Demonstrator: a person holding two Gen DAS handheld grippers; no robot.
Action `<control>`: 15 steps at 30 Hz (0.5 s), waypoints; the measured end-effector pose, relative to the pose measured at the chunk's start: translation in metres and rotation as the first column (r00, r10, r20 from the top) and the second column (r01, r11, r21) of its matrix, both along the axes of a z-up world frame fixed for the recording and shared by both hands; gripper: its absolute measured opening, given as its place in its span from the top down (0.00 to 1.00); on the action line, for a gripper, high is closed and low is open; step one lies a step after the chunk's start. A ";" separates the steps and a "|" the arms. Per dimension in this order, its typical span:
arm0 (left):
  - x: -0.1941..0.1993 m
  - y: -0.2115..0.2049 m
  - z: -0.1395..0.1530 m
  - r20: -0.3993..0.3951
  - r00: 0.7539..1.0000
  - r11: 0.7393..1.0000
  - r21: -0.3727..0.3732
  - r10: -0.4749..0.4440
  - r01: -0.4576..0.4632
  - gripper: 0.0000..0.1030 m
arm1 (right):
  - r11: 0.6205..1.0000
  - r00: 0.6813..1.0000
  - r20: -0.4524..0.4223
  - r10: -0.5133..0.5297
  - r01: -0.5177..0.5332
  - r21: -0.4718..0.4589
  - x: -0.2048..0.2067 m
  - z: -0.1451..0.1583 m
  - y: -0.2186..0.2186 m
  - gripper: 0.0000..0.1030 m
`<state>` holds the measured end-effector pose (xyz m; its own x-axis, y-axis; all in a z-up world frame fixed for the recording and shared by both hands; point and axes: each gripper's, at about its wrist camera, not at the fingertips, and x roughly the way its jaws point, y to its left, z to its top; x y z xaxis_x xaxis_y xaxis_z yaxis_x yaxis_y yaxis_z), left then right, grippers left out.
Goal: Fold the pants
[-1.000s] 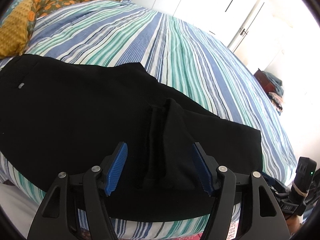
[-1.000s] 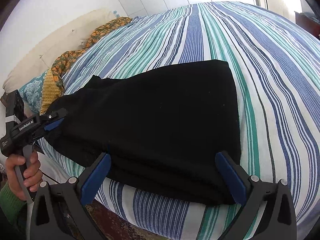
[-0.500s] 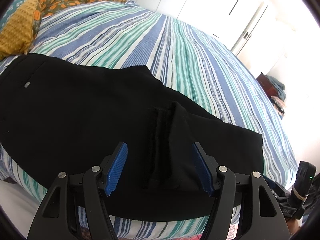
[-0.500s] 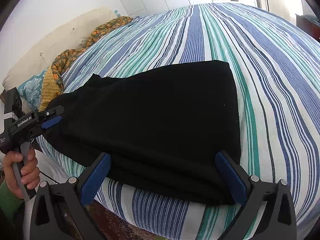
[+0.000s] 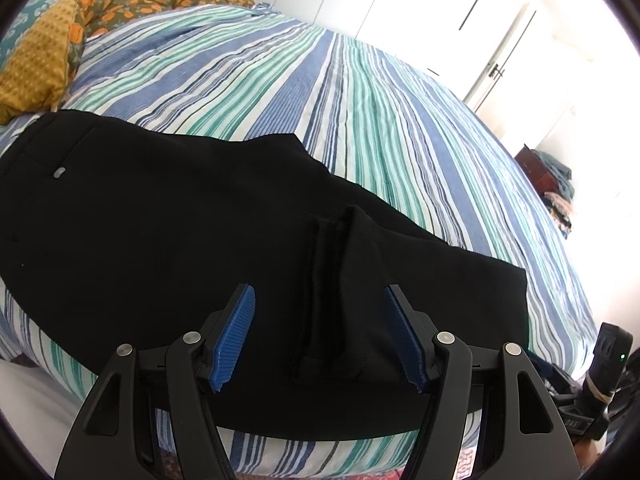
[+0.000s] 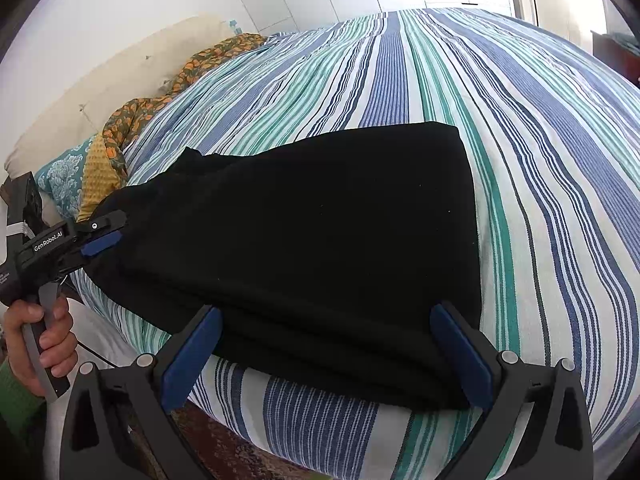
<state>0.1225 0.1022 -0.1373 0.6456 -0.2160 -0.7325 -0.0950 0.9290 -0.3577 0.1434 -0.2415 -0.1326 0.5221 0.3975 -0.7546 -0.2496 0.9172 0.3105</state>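
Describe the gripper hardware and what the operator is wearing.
Both grippers, left gripper and right gripper, have black angular linkage jaws with silver pivot pins and ribbed blue pads. The left's body reads "GenRobot.AI" in white. A green knit sleeve shows at the left hand.

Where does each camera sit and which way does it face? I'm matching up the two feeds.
Left wrist: on the left gripper, angled down over the black pants on the striped bed; its open jaws show.
Right wrist: on the right gripper, angled down at the folded end; open jaws, plus the hand holding the other gripper.
Shared: pants, bed, patterned pillows.
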 end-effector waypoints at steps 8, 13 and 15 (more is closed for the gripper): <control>-0.022 0.075 0.017 0.019 0.983 0.969 -0.172 0.182 -0.176 0.34 | 1.000 1.000 0.008 -0.003 0.003 -0.004 0.000 0.000 0.000 0.00; -0.064 0.198 0.015 -0.035 0.857 0.754 -0.458 0.514 -0.471 0.34 | 1.000 1.000 0.006 -0.009 0.009 -0.002 0.001 0.000 0.000 0.00; -0.083 0.243 0.001 -0.115 0.778 0.608 -0.556 0.618 -0.566 0.33 | 1.000 1.000 0.004 -0.012 0.012 -0.001 0.001 0.000 -0.001 0.00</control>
